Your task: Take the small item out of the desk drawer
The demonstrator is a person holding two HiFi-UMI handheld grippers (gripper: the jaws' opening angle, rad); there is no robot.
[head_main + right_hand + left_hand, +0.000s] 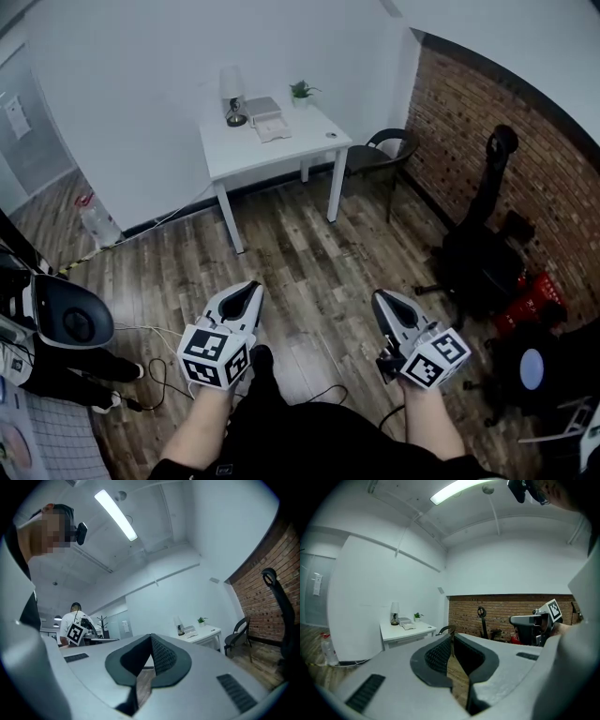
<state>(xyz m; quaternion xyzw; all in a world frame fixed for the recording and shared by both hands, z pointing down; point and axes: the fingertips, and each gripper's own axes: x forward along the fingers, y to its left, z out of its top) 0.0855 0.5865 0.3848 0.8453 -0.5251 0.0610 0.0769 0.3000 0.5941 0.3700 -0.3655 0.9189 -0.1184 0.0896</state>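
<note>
Desk (298, 142) ahead, long axis left-right, left gripper (250, 290), right gripper (381, 299) closed, empty

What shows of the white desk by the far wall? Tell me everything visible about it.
The white desk is small and rectangular, with a smooth flat top and slim white legs, standing on the wood floor by the white wall. At its back sit a lamp, a stack of pale flat items and a potted plant; a small dark thing lies near its right edge. A dark chair stands beside it. No drawer shows open.
</note>
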